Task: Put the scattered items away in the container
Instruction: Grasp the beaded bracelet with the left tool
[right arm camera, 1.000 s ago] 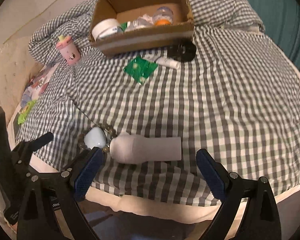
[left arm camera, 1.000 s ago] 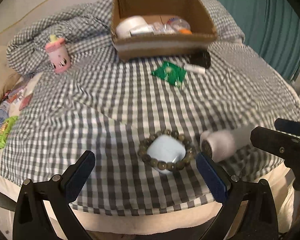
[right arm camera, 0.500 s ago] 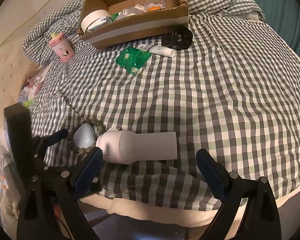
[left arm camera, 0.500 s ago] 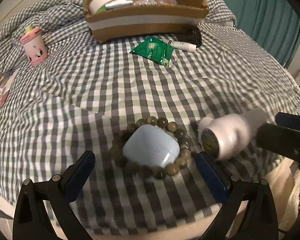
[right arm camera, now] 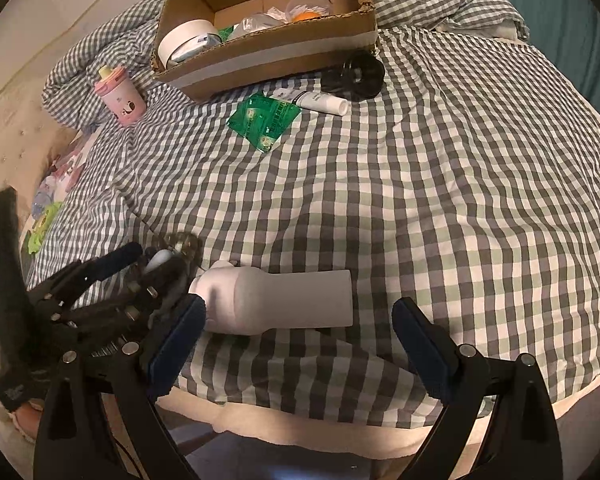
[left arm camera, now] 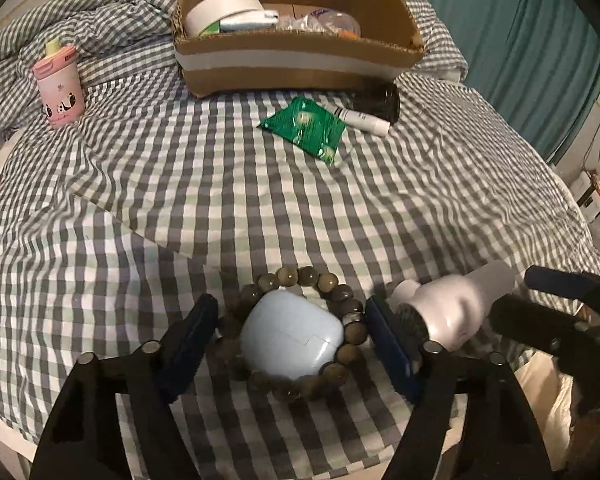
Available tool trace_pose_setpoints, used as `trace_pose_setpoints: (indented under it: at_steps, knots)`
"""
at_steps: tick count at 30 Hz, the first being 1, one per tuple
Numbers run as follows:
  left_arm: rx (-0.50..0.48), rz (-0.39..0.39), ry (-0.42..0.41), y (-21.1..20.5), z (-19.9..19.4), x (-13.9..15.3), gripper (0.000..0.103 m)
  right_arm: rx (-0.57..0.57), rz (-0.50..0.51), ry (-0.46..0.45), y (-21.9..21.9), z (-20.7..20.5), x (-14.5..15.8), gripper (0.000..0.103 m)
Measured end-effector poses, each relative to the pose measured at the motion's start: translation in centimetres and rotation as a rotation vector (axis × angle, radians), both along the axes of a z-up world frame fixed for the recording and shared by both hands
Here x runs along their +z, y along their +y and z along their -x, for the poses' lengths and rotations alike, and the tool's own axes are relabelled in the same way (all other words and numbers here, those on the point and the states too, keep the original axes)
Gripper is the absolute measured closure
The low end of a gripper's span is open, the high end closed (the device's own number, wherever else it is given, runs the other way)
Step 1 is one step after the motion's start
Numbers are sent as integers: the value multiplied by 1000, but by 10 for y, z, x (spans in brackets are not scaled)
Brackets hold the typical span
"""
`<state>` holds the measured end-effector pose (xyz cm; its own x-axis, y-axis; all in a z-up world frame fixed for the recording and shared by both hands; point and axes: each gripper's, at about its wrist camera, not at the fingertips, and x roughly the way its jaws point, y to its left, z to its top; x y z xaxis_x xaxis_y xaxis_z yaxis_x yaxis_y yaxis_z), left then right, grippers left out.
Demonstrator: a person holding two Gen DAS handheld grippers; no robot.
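A pale blue earbud case (left arm camera: 294,334) lies inside a ring of brown beads, a bracelet (left arm camera: 342,293), near the bed's front edge. My left gripper (left arm camera: 294,346) is open, its fingers on either side of the bracelet and case. A white bottle (right arm camera: 278,302) lies on its side just right of them; it also shows in the left wrist view (left arm camera: 446,310). My right gripper (right arm camera: 296,340) is open, its fingers straddling the bottle's near side. The cardboard box (left arm camera: 296,62) stands at the back and holds several items.
A pink cup (left arm camera: 58,84) stands at the back left. A green packet (left arm camera: 304,128), a white tube (left arm camera: 360,118) and a black round object (left arm camera: 378,98) lie in front of the box. The checked bedcover (right arm camera: 420,184) drops off at the front edge. Small items lie off the left side.
My left gripper has moved forward and down around the bracelet and case, and its fingers have narrowed. My right gripper has moved closer to the white bottle.
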<state>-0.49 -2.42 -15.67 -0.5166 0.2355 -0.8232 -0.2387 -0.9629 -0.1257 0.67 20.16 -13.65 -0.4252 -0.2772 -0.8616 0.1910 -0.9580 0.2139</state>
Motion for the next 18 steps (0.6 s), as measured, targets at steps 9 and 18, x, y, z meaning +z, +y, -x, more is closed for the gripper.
trace_pose_setpoints:
  at_steps: [9,18]
  knots:
    - [40,-69,-40,-25,8,4,81,5,-3,-3,-3,0,0,8]
    - [95,-13,-95,-43,12,-13,76,15,-11,-8,-7,0,-2,8]
